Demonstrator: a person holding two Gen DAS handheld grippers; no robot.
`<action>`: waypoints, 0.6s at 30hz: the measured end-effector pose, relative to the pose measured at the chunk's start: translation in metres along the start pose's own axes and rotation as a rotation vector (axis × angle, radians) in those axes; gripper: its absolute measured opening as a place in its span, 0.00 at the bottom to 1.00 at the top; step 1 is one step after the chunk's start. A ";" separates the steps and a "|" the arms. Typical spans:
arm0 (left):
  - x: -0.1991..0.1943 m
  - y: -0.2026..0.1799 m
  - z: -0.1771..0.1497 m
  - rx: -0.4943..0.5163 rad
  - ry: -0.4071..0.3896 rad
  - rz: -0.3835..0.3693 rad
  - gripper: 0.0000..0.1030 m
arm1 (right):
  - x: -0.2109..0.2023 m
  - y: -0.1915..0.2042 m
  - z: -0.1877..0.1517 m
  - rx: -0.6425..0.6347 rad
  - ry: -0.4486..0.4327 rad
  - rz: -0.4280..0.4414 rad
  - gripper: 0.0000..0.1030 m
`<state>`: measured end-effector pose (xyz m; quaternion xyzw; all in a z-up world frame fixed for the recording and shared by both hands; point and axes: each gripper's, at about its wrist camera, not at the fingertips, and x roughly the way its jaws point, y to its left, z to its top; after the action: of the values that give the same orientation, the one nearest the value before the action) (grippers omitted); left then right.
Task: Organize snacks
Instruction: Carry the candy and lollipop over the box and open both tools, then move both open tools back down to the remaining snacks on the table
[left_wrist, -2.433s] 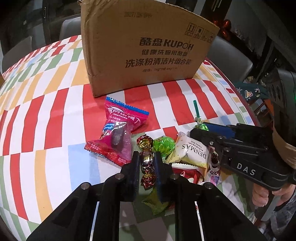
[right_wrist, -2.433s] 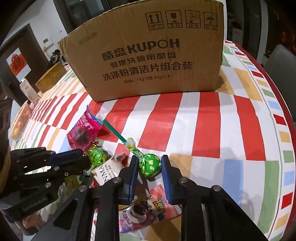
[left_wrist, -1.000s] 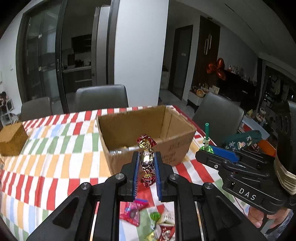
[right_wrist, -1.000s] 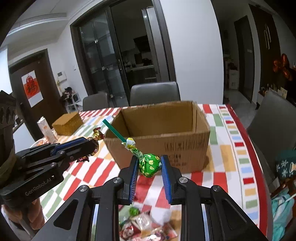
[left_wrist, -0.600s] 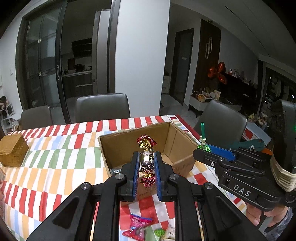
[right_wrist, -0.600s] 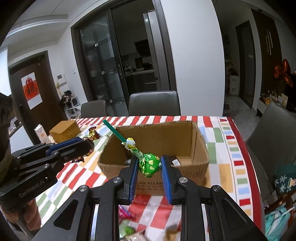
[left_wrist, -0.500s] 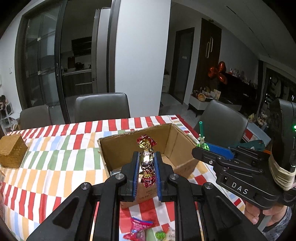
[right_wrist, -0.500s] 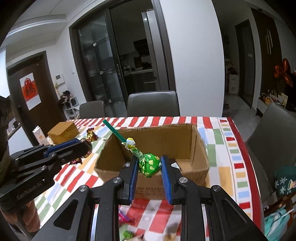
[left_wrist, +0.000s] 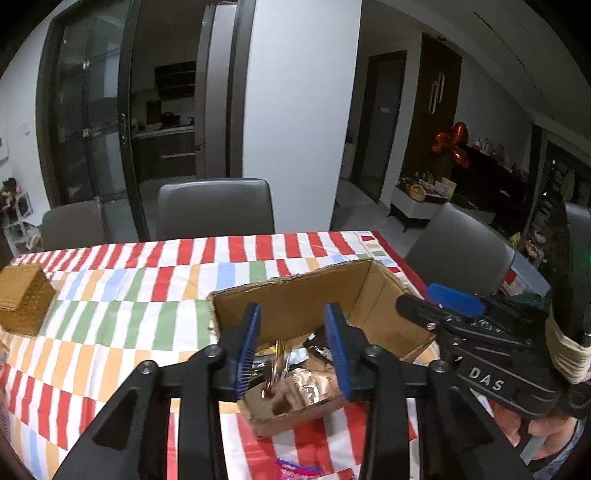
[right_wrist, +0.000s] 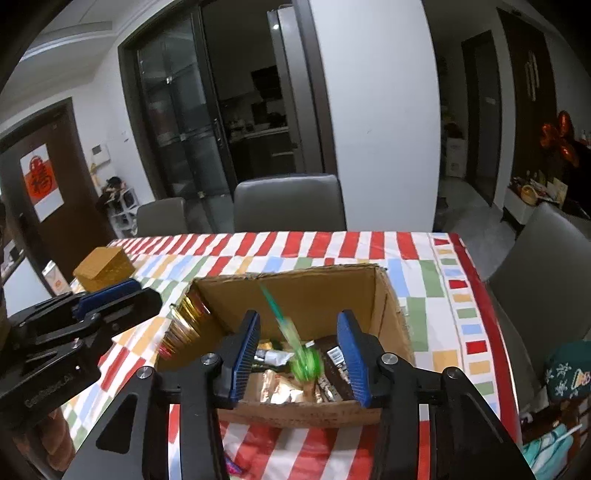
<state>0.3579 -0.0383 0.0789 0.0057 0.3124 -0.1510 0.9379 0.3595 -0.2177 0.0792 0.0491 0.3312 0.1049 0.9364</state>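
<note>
Lollipop (right_wrist: 304, 360), green wrapper and green stick, motion-blurred above cardboard box (right_wrist: 391, 295); right gripper (right_wrist: 300, 352) jaws wide apart. Foil candy (left_wrist: 277, 363) blurred; left gripper (left_wrist: 292, 347) spread, empty.

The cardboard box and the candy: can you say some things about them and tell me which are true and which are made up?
1. Both grippers are open. True: the left gripper and right gripper have wide gaps between their fingers.
2. The green lollipop is squeezed tight. False: it is blurred and loose, between the spread fingers above the cardboard box.
3. The cardboard box is empty. False: wrapped snacks lie inside.
4. The foil-wrapped candy is above the box. True.
5. The tablecloth is plain blue. False: red, white and coloured blocks.
</note>
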 end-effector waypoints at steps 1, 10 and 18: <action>-0.003 -0.002 -0.003 0.015 -0.002 0.008 0.38 | -0.002 0.000 -0.001 -0.007 -0.004 -0.005 0.44; -0.045 -0.017 -0.037 0.096 -0.019 0.070 0.65 | -0.042 0.014 -0.037 -0.067 -0.026 0.018 0.43; -0.075 -0.029 -0.072 0.136 -0.002 0.089 0.76 | -0.077 0.025 -0.076 -0.098 -0.025 0.048 0.43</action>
<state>0.2505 -0.0379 0.0676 0.0830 0.2998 -0.1299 0.9415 0.2495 -0.2097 0.0715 0.0126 0.3128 0.1426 0.9390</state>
